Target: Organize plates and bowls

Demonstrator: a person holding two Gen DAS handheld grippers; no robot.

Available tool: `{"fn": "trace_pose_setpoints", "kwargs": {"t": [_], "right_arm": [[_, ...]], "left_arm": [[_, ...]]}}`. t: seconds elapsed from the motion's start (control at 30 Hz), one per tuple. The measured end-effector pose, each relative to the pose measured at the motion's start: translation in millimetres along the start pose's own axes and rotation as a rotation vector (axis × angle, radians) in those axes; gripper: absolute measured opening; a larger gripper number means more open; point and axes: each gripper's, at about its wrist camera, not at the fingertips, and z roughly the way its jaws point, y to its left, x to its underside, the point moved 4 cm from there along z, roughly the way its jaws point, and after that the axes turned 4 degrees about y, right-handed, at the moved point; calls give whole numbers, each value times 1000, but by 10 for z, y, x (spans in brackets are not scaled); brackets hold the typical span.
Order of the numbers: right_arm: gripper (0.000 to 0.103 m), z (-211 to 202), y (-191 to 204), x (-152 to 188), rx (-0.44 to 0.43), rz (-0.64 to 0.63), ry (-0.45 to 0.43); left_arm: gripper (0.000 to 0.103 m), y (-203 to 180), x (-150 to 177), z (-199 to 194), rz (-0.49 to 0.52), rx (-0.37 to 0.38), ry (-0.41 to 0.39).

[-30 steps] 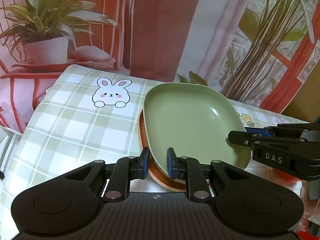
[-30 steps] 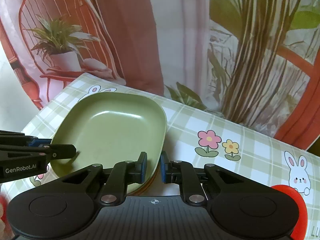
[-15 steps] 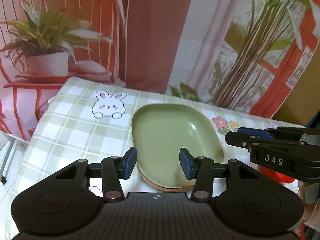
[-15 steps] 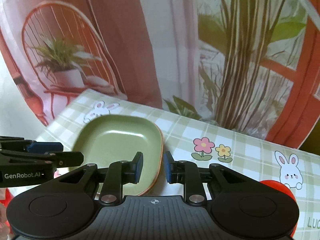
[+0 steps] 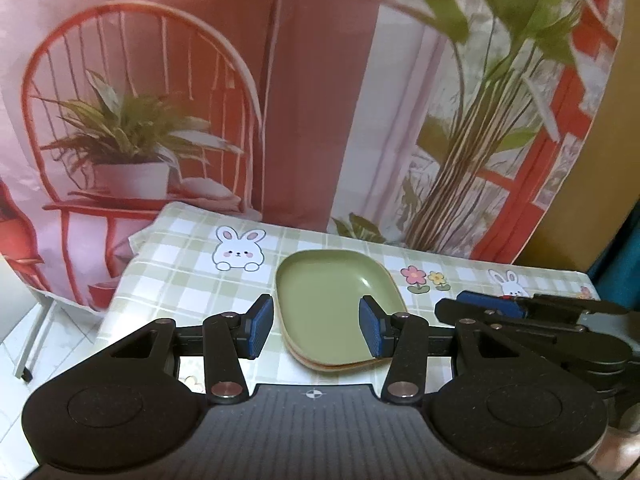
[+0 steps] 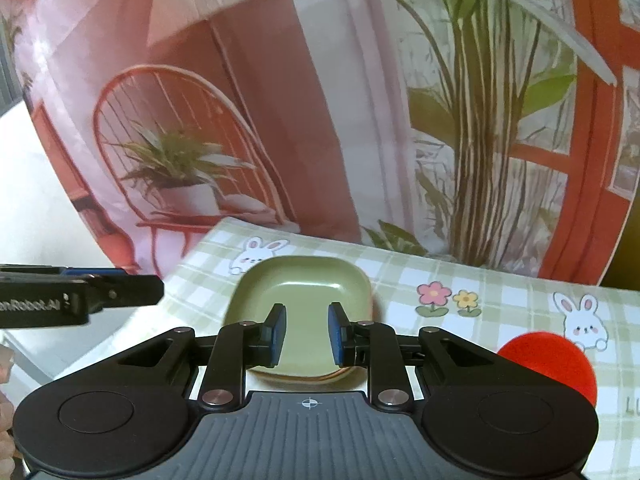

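Red object (image 6: 548, 364) beside the green plate (image 6: 304, 292) shows only from the right wrist.

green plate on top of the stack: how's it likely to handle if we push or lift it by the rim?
The green plate looks rigid and smooth with a gloss highlight, so probably slick under pads. It sits nested on an orange plate, so a push may slide it off or drag the stack. Its shallow raised rim suits an edge pinch.

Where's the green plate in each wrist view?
Left wrist: green plate sits centre frame, beyond and between the left tool's fingers.
Right wrist: same plate lower centre, partly behind the right tool's fingers.
Shared landmark: printed pink and yellow flowers just right of the plate.
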Motion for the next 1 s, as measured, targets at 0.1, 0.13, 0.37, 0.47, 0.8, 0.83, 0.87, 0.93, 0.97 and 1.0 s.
{"fn": "trace_pose_setpoints", "kwargs": {"t": [0.1,0.13,0.37,0.47,0.8,0.83,0.87,0.93,0.97,1.0], "right_arm": [[22,-81,55,85,-24,10,-2],[22,-106,81,115,-32,13,-2],[28,-184,266,281,-88,18,3],[29,-186,360,334,-106,10,9],[29,-39,744,502,-133,-67,58],[29,-21,794,522,-135,-72,65],[29,-2,831,535,-143,-71,71],[29,45,901,554,-157,-66,84],[29,67,937,564,-159,-69,89],[29,96,980,578,-160,-75,95]], "left_arm": [[49,50,46,-186,-9,-5,-7],[49,68,65,-250,-13,-8,-11],[50,334,269,-665,-48,-37,-42],[50,541,384,-786,-72,-61,-40],[50,1317,782,-882,-168,-158,-9],[50,1366,834,-871,-171,-163,-7],[50,1393,877,-859,-176,-169,0],[50,1447,955,-809,-173,-178,10],[50,1443,973,-774,-163,-188,13],[51,1436,1005,-751,-141,-210,11]]}}
